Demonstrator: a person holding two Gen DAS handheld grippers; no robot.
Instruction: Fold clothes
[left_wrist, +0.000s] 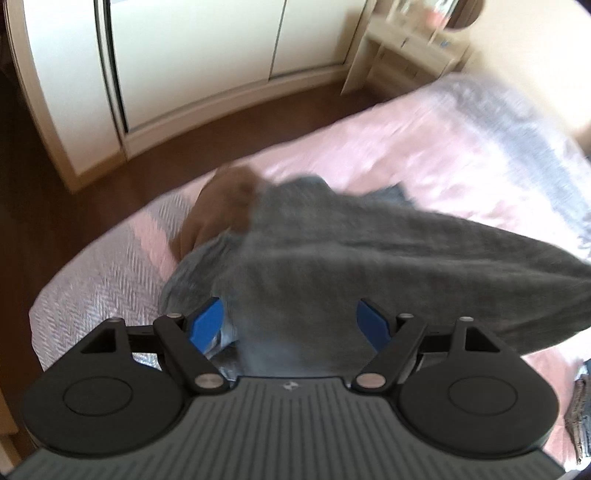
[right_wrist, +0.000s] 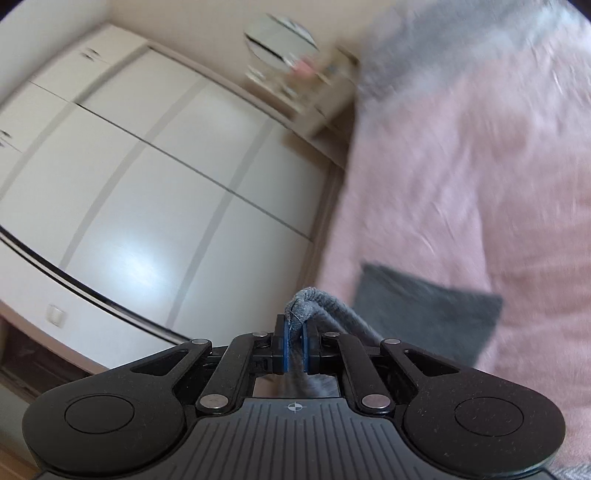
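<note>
Left wrist view shows our left gripper (left_wrist: 291, 321) with its blue pads spread wide, and the grey garment (left_wrist: 351, 258) draped between and over them; we cannot tell whether either pad presses the cloth. The garment stretches to the right across the pink bedspread (left_wrist: 424, 147), and a brown garment (left_wrist: 218, 214) lies bunched beyond it near the bed's edge. A white wardrobe (left_wrist: 192, 55) stands across the dark wood floor (left_wrist: 55, 206). From the right wrist view, our right gripper (right_wrist: 294, 350) has its jaws closed on a thick folded edge of the grey garment, which pokes up above the pads. A dark grey folded cloth (right_wrist: 424, 314) lies flat on the bedspread just beyond. Everything is blurred.
</note>
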